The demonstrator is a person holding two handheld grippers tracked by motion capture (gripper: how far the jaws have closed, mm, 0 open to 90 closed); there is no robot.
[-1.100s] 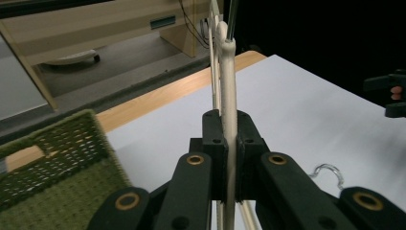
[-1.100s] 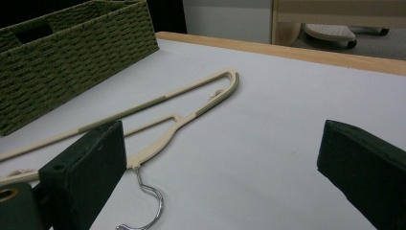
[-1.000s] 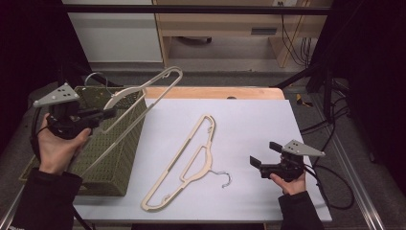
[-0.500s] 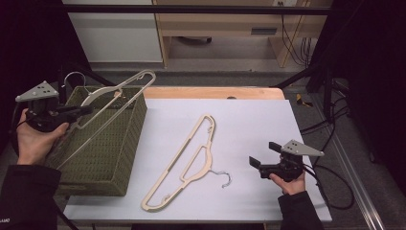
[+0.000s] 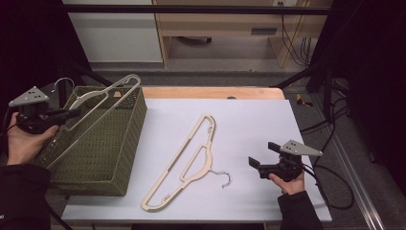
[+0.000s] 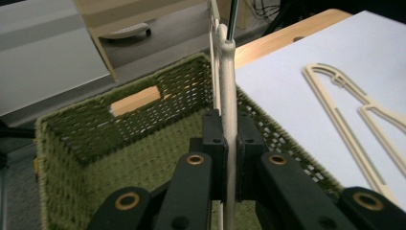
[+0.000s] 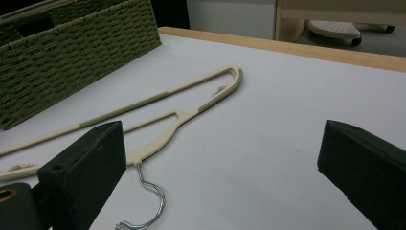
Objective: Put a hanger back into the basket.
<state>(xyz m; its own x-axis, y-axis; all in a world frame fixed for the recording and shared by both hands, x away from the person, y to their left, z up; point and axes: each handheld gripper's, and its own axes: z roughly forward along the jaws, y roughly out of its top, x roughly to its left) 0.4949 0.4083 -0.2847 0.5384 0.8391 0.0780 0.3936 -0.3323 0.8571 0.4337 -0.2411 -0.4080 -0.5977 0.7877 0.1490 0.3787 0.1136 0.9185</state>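
- The left tongs (image 5: pixel 67 115) are clenched on the neck of a cream hanger (image 5: pixel 103 93), which hangs tilted over the green woven basket (image 5: pixel 103 153) at the desk's left edge; in the left gripper view the jaws pinch the thin neck edge-on (image 6: pixel 229 143).
- That narrow bite is a risk: I judge the hanger could swivel or slip between the pads if it knocks against the basket rim.
- Its long bar crosses the far rim, so lowering it at this angle may leave it propped on the wall instead of lying inside.
- The right tongs (image 5: pixel 261 165) are released, jaws wide, near the second hanger (image 5: pixel 191 160) lying flat on the white desk (image 5: pixel 258 124).
- Its wire hook (image 7: pixel 143 201) lies close to the right tongs; a low approach might snag it and skid the hanger away.
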